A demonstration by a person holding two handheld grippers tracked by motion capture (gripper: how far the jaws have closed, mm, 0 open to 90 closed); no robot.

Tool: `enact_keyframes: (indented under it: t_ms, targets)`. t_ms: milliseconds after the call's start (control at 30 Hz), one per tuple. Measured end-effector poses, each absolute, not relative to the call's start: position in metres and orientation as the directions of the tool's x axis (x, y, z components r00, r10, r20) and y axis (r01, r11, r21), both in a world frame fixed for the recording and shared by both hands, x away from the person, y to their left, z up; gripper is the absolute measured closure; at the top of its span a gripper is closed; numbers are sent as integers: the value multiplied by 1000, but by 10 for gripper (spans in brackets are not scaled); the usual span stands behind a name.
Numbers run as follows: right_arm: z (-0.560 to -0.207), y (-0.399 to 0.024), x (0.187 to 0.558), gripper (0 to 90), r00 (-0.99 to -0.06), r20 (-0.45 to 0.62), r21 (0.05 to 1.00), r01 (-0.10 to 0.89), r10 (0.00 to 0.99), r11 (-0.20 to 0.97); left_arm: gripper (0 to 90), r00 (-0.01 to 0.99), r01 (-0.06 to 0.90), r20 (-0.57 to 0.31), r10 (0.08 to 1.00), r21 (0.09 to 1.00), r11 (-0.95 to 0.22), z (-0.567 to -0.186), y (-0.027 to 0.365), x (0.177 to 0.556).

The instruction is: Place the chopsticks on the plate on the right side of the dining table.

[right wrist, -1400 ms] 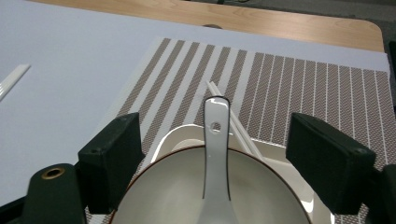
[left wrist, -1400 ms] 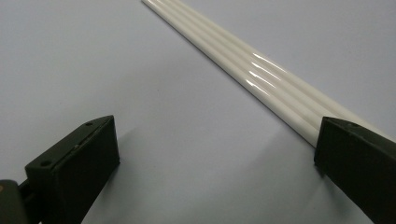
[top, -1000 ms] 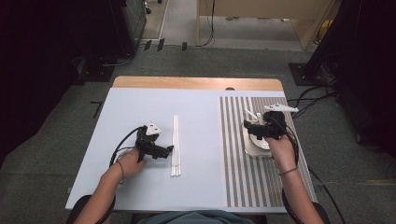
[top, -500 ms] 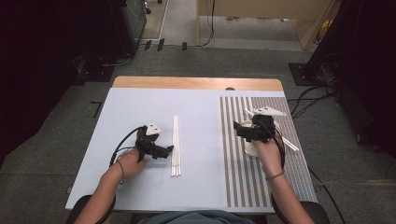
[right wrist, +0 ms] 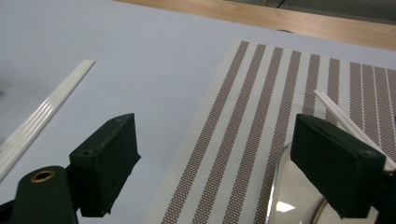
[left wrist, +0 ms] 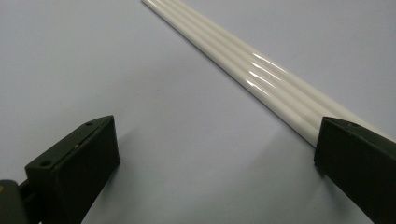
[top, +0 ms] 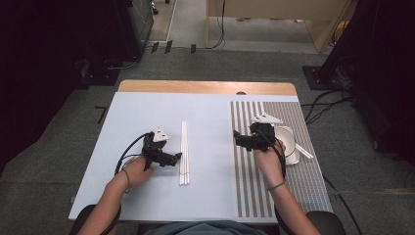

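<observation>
White rods (top: 184, 152) lie side by side, running straight away from the person.

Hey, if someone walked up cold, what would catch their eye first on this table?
Probably the white sticks, lying side by side in a neat row mid-table, with the open left tongs right beside them. Next, the striped mat on the right, where a bowl sits with another stick poking past its rim, and the open right tongs nearby.
</observation>
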State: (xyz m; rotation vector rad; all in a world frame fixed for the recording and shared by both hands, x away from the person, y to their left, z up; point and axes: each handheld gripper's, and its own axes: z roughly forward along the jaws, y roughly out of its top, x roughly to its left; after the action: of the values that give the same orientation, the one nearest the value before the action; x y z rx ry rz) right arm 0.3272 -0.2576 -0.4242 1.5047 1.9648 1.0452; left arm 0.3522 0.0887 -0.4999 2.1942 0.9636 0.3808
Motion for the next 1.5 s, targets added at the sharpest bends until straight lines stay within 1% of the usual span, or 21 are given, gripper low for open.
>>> enact_keyframes:
  t_ms: [133, 267, 300, 333, 367, 467, 500, 533, 600, 667, 700, 800, 933, 1033, 1133, 1500]
  targets:
    - [-427, -248, 327, 152, -303, 91, 797, 593, 949, 113, 0, 680, 527, -12, 733, 702, -478, -500, 89, 352]
    - [-432, -240, 327, 154, -309, 101, 788, 605, 946, 114, 0, 681, 527, -11, 732, 701, -480, -500, 89, 352]
    - [-433, -238, 328, 176, -316, 109, 782, 613, 943, 115, 0, 681, 527, -10, 732, 701, -481, -500, 89, 352]
    - [-435, -237, 328, 234, -327, 122, 778, 618, 937, 114, 0, 682, 527, -10, 732, 701, -481, -500, 89, 352]
    - [-437, -235, 329, 267, -329, 130, 773, 624, 935, 112, 0, 682, 527, -10, 732, 701, -481, -500, 89, 352]
    - [-440, -232, 331, 224, -345, 143, 772, 626, 928, 114, 0, 682, 527, -10, 732, 701, -481, -500, 89, 352]
    - [-440, -231, 331, 122, -335, 119, 766, 630, 935, 128, 0, 682, 527, -10, 731, 700, -482, -500, 89, 352]
    - [-441, -230, 331, 90, -328, 104, 762, 633, 939, 137, 0, 682, 527, -10, 732, 701, -481, -500, 89, 352]
    - [-441, -228, 333, 180, -334, 111, 769, 625, 936, 132, 0, 680, 527, -12, 733, 702, -478, -500, 89, 352]
    - [-443, -226, 335, 128, -337, 129, 765, 632, 933, 123, 0, 681, 527, -11, 733, 702, -479, -500, 89, 352]
    - [-444, -224, 336, 155, -339, 124, 767, 629, 932, 127, 0, 681, 527, -12, 732, 702, -479, -500, 89, 352]
    - [-449, -220, 338, 142, -335, 131, 767, 631, 933, 118, 0, 681, 526, -11, 733, 703, -479, -500, 89, 352]
    - [-454, -219, 344, 143, -284, 137, 775, 628, 949, 76, 0, 682, 526, -9, 731, 701, -482, -500, 89, 352]
    - [-459, -219, 348, 143, -240, 119, 782, 621, 964, 58, 0, 682, 526, -10, 731, 701, -481, -500, 89, 352]
    - [-463, -219, 351, 143, -218, 101, 789, 612, 971, 56, 0, 682, 525, -9, 731, 702, -481, -500, 89, 352]
    - [-476, -217, 364, 143, -128, 111, 797, 603, 986, -11, 0, 682, 526, -9, 731, 701, -482, -500, 89, 352]
